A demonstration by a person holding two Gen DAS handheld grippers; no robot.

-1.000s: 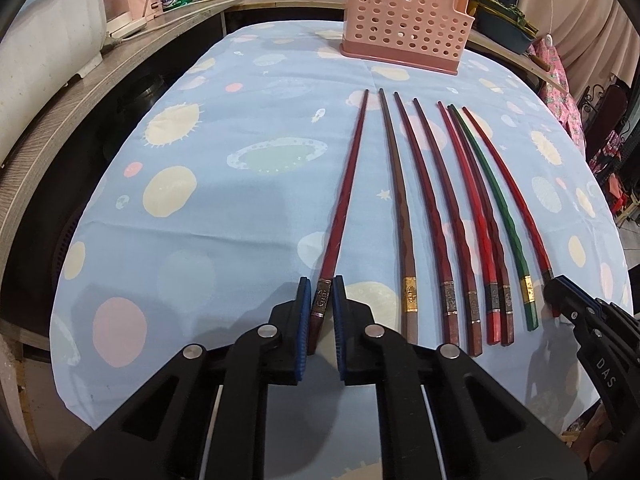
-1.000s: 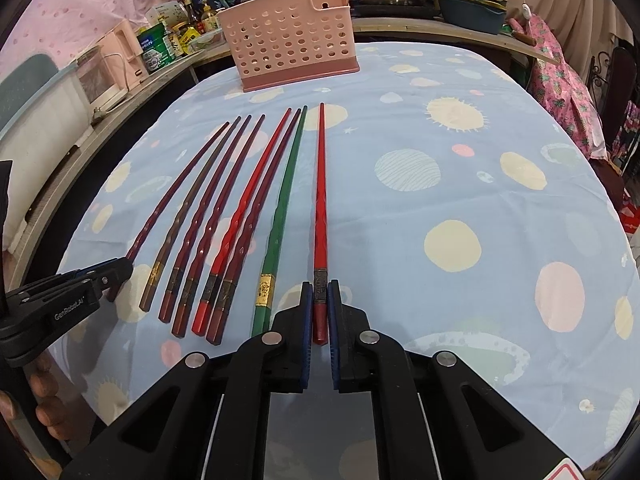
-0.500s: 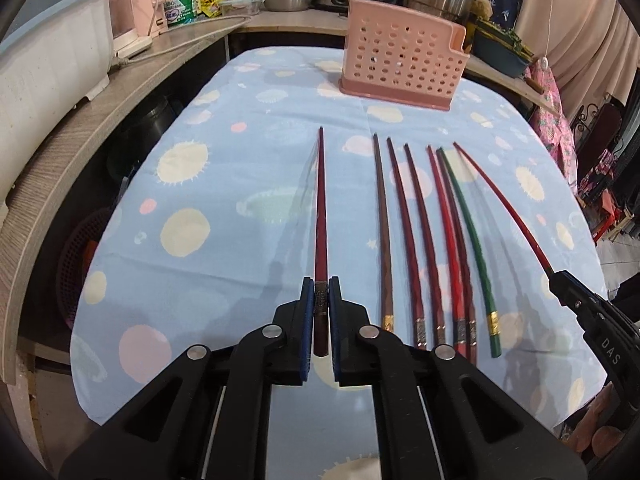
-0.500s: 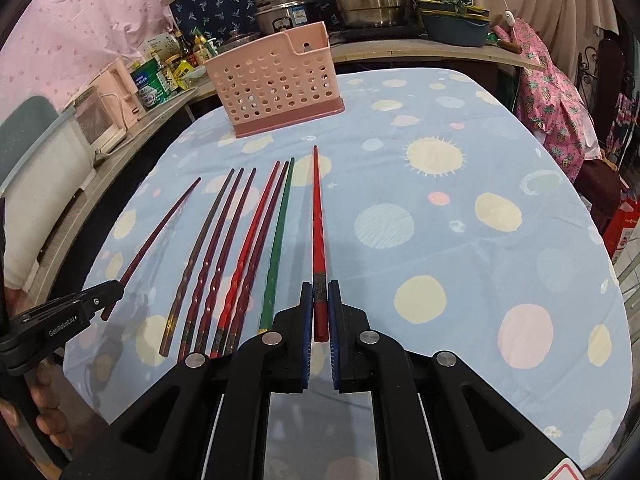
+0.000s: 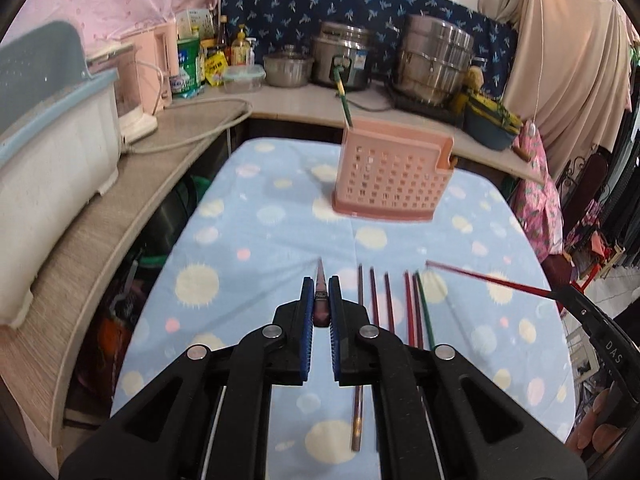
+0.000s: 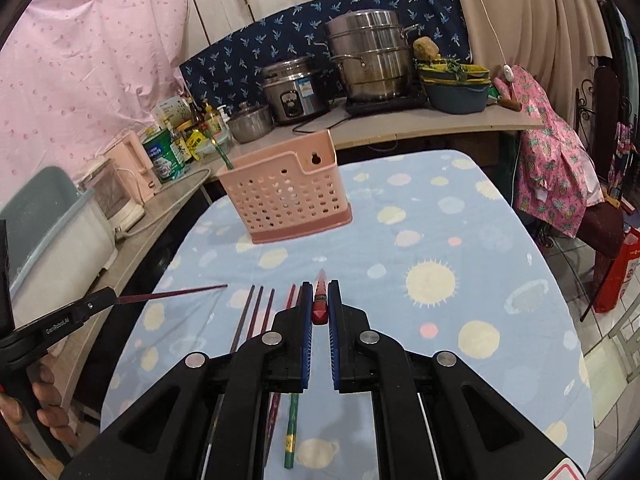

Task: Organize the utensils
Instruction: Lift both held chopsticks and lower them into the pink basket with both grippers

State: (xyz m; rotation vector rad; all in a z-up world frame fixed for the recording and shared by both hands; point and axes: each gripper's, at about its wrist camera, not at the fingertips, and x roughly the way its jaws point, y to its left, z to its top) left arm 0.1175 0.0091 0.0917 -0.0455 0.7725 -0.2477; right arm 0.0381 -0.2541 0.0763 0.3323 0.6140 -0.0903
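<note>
"das" on right gripper (image 5: 560,295), "genrobot.ai" (small print) on left gripper (image 6: 116,300)

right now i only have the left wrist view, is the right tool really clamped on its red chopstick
Observer: Yes. The right wrist view shows the right tool shut on the red chopstick, gripping near its thick end.
Operator: and my stick, is it clear of the cloth
Observer: Seen from the side, the left tool holds the dark red chopstick nearly level, apparently above the tablecloth and apart from the row of chopsticks lying there.
</note>
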